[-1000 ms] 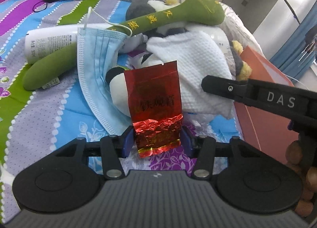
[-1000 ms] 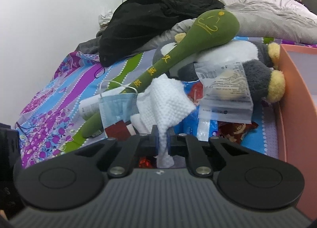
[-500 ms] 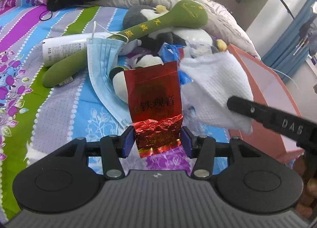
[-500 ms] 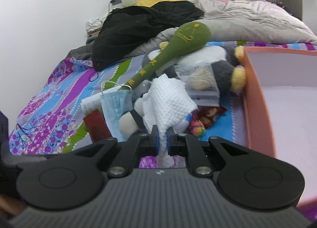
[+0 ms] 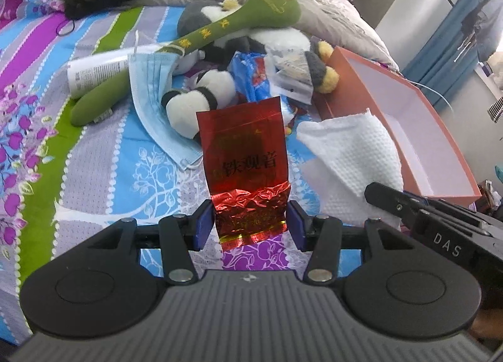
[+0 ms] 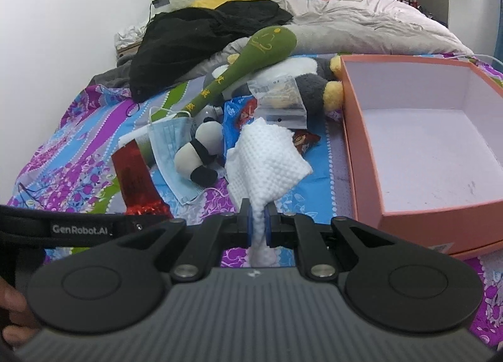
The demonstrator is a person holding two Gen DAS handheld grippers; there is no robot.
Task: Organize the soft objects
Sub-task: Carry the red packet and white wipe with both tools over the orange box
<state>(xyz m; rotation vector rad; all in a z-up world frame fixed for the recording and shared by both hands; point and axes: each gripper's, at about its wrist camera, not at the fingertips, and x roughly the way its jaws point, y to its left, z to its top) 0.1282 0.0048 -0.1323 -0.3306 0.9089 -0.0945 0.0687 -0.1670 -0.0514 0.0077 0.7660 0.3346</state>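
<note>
Left gripper [image 5: 248, 225] pinches a red foil packet [image 5: 243, 154] — right gripper [image 6: 257, 225] (jaws tight) clamps a white cloth [image 6: 267, 157].

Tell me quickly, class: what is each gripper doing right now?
Left gripper: jaws closed on the red foil tea packet.
Right gripper: jaws closed on the white textured cloth.

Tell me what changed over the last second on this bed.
The white cloth, pinched in the right gripper, was lifted off the plush pile toward the orange box. The left gripper rose holding the red tea packet. Both grips and the pile stayed unchanged.
</note>
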